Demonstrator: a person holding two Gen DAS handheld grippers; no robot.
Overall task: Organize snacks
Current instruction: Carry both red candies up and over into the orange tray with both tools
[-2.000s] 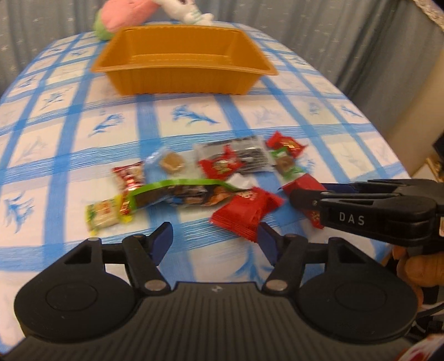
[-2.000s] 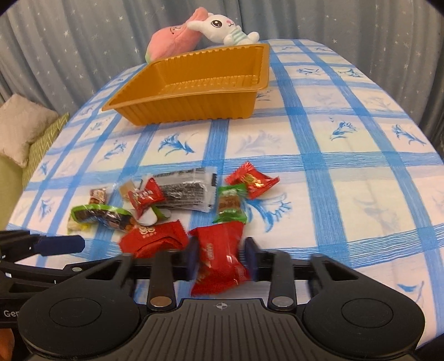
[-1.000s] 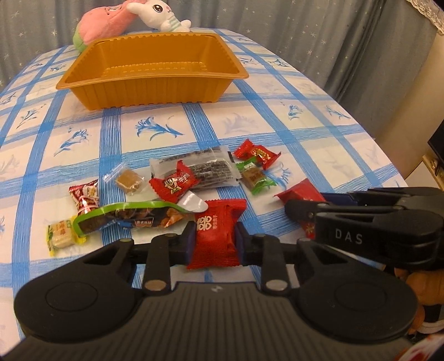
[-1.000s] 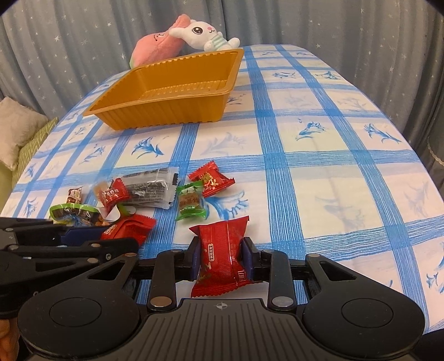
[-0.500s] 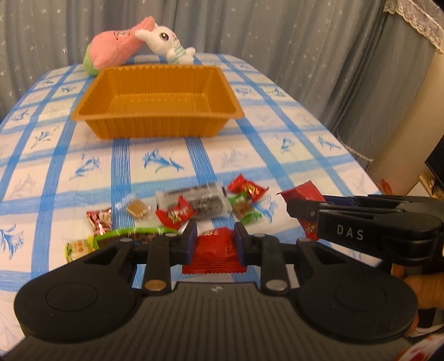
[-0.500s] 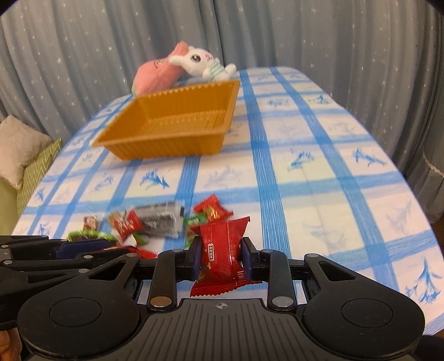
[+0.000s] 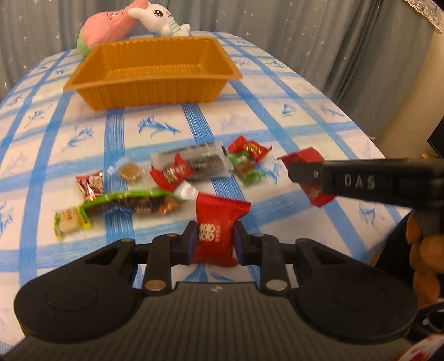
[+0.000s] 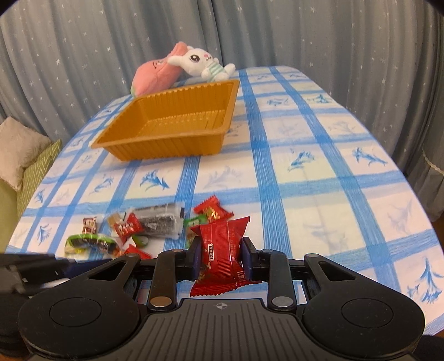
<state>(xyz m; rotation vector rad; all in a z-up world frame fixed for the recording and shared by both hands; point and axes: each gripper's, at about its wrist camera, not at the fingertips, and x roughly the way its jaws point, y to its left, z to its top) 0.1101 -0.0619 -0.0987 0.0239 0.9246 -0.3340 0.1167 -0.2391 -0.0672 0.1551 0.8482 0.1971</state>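
Note:
My left gripper (image 7: 215,236) is shut on a red snack packet (image 7: 219,216) and holds it above the table. To its right, my right gripper (image 7: 294,169) is shut on another red packet (image 7: 302,157). In the right wrist view that packet (image 8: 222,241) stands upright between the pads of the right gripper (image 8: 220,258). The left gripper (image 8: 27,266) shows at the lower left there. Several loose snacks (image 7: 177,172) lie in a cluster on the cloth, also seen as a snack pile (image 8: 155,222). An orange tray (image 7: 155,83) stands farther back, and no snacks show inside the tray (image 8: 166,144).
A pink plush (image 7: 108,27) and a white bunny plush (image 7: 161,16) lie behind the tray. The blue-checked tablecloth (image 8: 305,155) ends near grey curtains (image 8: 319,33). A cushion (image 8: 19,150) sits off the table's left edge. A hand (image 7: 424,250) holds the right gripper.
The left gripper closed on the red packet and raised it off the table. The right gripper kept its packet and rose too, so the tray and plush toys come more into view.

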